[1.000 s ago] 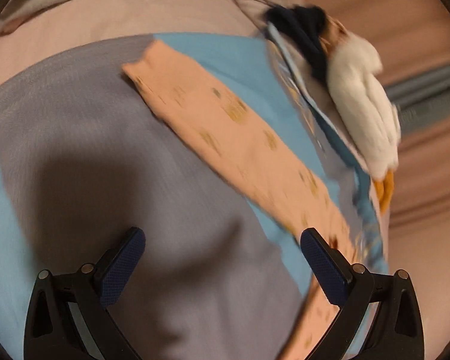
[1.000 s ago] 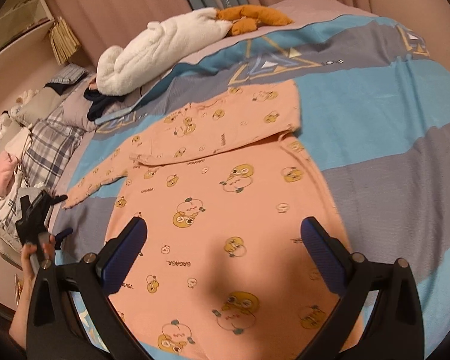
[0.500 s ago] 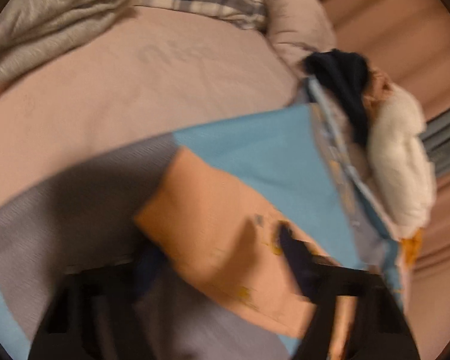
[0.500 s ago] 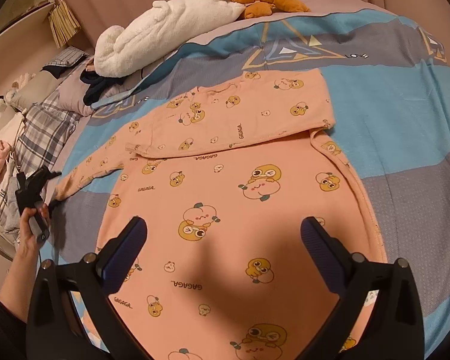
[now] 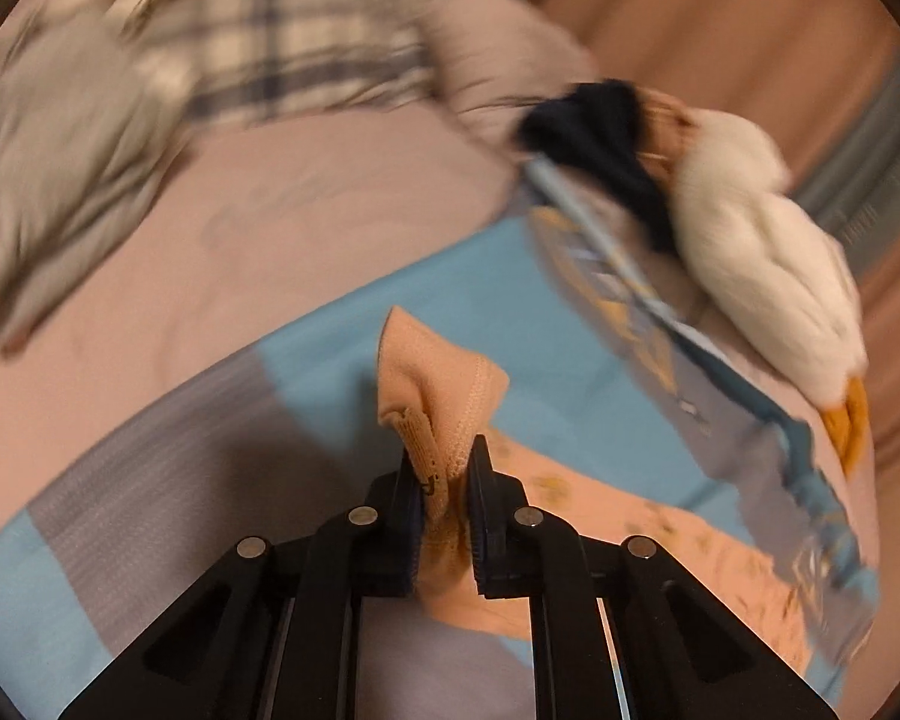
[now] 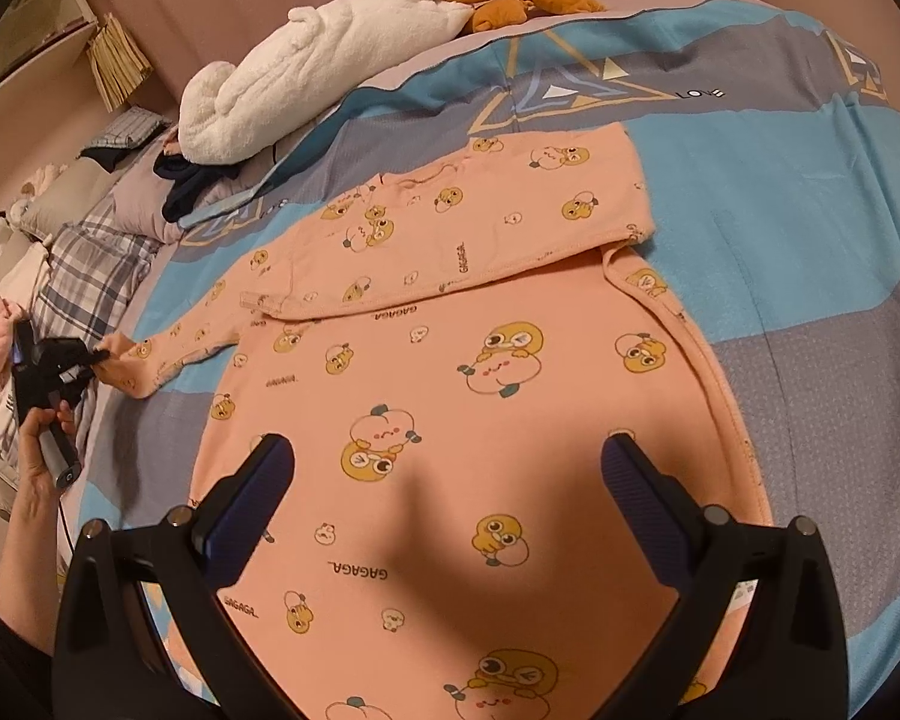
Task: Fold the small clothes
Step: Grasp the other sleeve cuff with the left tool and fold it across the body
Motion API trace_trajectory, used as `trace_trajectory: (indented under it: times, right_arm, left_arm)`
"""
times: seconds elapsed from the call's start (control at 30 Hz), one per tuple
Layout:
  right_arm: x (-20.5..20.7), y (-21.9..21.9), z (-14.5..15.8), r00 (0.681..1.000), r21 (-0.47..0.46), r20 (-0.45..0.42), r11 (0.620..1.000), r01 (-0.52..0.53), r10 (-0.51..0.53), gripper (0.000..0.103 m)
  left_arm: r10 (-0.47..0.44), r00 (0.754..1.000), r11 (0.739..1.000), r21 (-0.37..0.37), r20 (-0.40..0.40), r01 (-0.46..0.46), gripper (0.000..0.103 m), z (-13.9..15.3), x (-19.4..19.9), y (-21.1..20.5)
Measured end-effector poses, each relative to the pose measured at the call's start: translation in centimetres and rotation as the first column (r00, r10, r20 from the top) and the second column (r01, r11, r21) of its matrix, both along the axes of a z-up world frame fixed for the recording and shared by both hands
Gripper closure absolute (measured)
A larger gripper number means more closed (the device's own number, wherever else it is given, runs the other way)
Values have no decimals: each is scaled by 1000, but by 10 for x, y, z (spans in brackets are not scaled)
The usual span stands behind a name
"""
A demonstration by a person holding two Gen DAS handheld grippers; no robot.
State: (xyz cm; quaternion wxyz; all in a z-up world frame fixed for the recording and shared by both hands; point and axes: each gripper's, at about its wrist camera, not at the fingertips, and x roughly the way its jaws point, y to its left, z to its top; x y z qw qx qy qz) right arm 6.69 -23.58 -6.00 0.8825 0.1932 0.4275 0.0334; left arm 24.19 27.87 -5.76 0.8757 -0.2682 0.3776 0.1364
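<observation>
Pinching the sleeve cuff [image 5: 435,414] of the peach shirt [image 6: 480,420], the left gripper [image 5: 444,468] has just been closing, its jaws now pressed on the fabric.
Spread flat on the blue and grey bedspread [image 6: 810,252], the shirt has one sleeve folded across its chest; the right gripper [image 6: 447,480] hovers over its body, jaws spread and empty. At the far edge lie a white plush toy [image 6: 306,78], dark clothing [image 6: 186,186] and a plaid pillow [image 6: 90,264] to the left.

Peach cartoon-print top [image 6: 450,420] lies flat, one sleeve folded across.
</observation>
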Motion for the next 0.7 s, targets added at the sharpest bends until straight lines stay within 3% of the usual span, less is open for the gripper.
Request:
trace_trajectory:
  times: [0.17, 0.37, 0.47, 0.57, 0.7]
  right_arm:
    - [-1, -9, 3, 1000, 52, 27, 999, 7, -8, 0]
    - [-12, -30, 4, 998, 90, 47, 995, 36, -41, 0]
    - [-19, -44, 1, 997, 118, 45, 991, 61, -67, 0]
    - [-26, -57, -3, 995, 122, 42, 989, 87, -92, 0]
    - [-34, -71, -7, 992, 125, 35, 985, 117, -122, 0]
  left_arm:
    - [-183, 980, 979, 104, 73, 175, 92, 48, 1, -81]
    - [-401, 911, 906, 190, 102, 378, 92, 81, 7, -208]
    - [-488, 869, 862, 201, 79, 466, 92, 72, 10, -272]
    - [-536, 843, 830, 205, 40, 518, 92, 56, 12, -319]
    - [-597, 797, 769, 218, -91, 600, 87, 14, 17, -376]
